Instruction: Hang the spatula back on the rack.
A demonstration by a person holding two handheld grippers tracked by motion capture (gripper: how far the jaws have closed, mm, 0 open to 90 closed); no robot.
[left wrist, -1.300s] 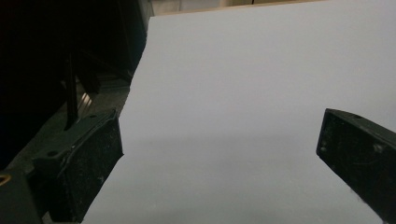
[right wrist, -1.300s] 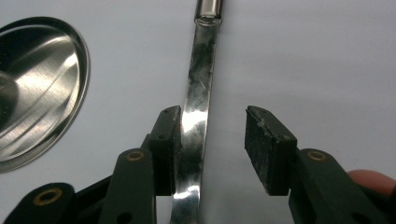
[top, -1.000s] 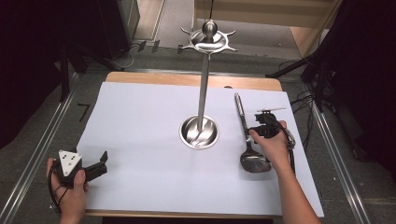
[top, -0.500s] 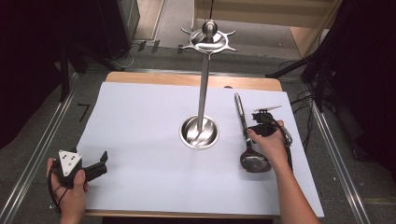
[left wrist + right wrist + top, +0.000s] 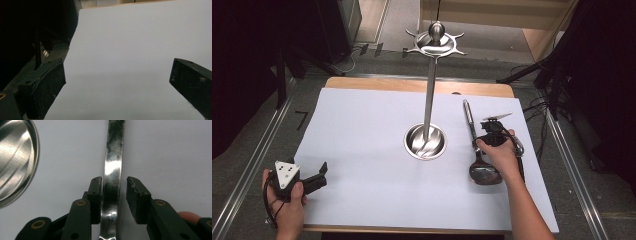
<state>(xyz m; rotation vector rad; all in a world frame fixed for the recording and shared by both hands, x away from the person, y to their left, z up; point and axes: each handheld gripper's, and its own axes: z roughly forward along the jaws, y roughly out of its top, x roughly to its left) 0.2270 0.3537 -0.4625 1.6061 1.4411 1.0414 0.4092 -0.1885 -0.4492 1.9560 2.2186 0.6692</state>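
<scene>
The white-covered bench (image 5: 377,200) carries a steel stand (image 5: 426,140) at centre. Right of it, a ladle (image 5: 473,135) is lain flat, straddled by the right gripper (image 5: 113,187), fingers closing in, not yet clamped. Near-left, the left gripper (image 5: 117,75) is held released.

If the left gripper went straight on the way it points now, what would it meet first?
Probably nothing soon: ahead of the left gripper the view shows bare white sheet. In the high view it seems aimed toward the stand's round base, though depth is unclear.

We see the ladle's (image 5: 111,170) handle cut off at top and bottom edges, the stand's dish (image 5: 15,160) cropped at left; whether the right pad (image 5: 136,200) touches remains unclear.
</scene>
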